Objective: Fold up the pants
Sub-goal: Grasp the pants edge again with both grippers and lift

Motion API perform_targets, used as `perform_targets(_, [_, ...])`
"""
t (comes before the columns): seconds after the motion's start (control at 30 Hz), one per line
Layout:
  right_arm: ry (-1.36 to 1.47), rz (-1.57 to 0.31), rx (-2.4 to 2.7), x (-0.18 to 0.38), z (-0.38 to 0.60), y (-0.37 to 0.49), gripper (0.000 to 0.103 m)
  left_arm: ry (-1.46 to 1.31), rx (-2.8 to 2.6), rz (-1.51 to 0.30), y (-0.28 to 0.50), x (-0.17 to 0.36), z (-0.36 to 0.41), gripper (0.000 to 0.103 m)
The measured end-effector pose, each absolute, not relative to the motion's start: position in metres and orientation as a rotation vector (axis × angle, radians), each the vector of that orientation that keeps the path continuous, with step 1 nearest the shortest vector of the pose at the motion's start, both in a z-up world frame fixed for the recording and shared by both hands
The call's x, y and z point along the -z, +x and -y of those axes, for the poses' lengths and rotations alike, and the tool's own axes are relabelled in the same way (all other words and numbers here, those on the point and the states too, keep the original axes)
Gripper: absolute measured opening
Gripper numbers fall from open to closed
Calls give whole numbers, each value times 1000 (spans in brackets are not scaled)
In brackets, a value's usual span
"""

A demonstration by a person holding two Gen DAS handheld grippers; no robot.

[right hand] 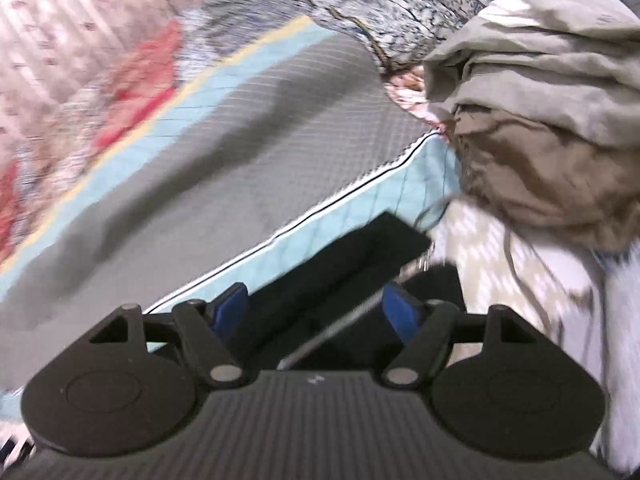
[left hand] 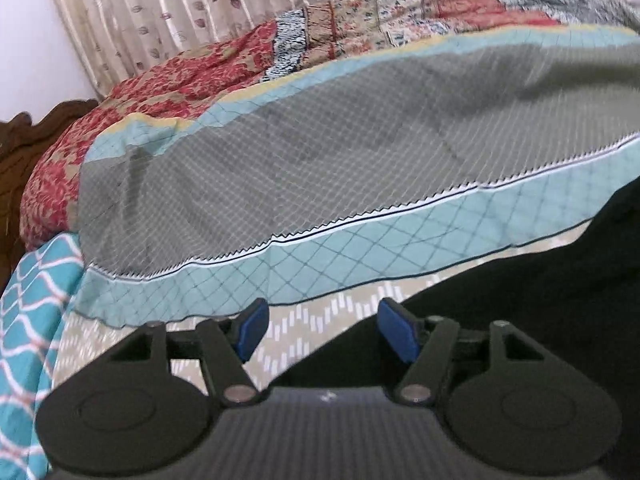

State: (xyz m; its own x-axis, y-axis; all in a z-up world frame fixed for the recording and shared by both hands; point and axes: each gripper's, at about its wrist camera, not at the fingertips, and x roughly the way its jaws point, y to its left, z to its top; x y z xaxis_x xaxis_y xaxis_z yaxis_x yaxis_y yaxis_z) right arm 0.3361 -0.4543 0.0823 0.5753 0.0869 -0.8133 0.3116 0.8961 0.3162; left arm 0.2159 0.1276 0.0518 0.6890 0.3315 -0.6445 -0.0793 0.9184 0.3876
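Note:
The black pants [left hand: 520, 280] lie at the lower right of the left wrist view, on a beige patterned sheet [left hand: 320, 320]. My left gripper [left hand: 326, 332] hovers over that sheet at the pants' left edge. It is open, with nothing between its blue pads [left hand: 252, 330]. In the right wrist view a fold of the black pants [right hand: 360, 256], with a silvery zipper line [right hand: 332, 332], runs between the jaws of my right gripper [right hand: 316, 314]. Those jaws stand wide, and its pads [right hand: 402, 316] do not visibly pinch the cloth.
A grey checked quilt with a teal border [left hand: 320, 140] covers the bed ahead, with a red floral quilt [left hand: 160, 80] and a curtain [left hand: 180, 8] behind it. A heap of khaki clothes [right hand: 540, 120] sits at the right. A dark wooden bed frame [left hand: 24, 136] is at the far left.

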Motion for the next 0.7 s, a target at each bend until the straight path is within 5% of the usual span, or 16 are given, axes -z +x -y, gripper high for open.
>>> perform_targets(0.07, [457, -971, 195, -70, 453, 359, 76, 377, -223, -776, 220, -40, -131, 82])
perform_targets(0.13, [467, -978, 229, -58, 455, 378, 76, 407, -191, -780, 221, -28, -131, 83])
perform_targets(0.17, [436, -995, 262, -52, 454, 389, 77, 426, -173, -792, 225, -20, -132, 79])
perform_targets(0.23, [367, -1066, 326, -33, 452, 406, 76, 444, -126, -856, 229, -3, -129, 48])
perform_targets(0.27, [358, -1100, 328, -22, 452, 410, 63, 437, -90, -866, 229, 2, -128, 32])
perform_targets(0.37, [319, -1076, 354, -11, 449, 405, 15, 491, -92, -841, 224, 1, -115, 20])
perform_targets(0.4, [342, -1066, 330, -14, 451, 400, 10, 494, -98, -826, 222, -3, -114, 18])
perform_targets(0.7, [559, -779, 183, -108, 485, 283, 7, 298, -187, -555, 133, -99, -123, 18])
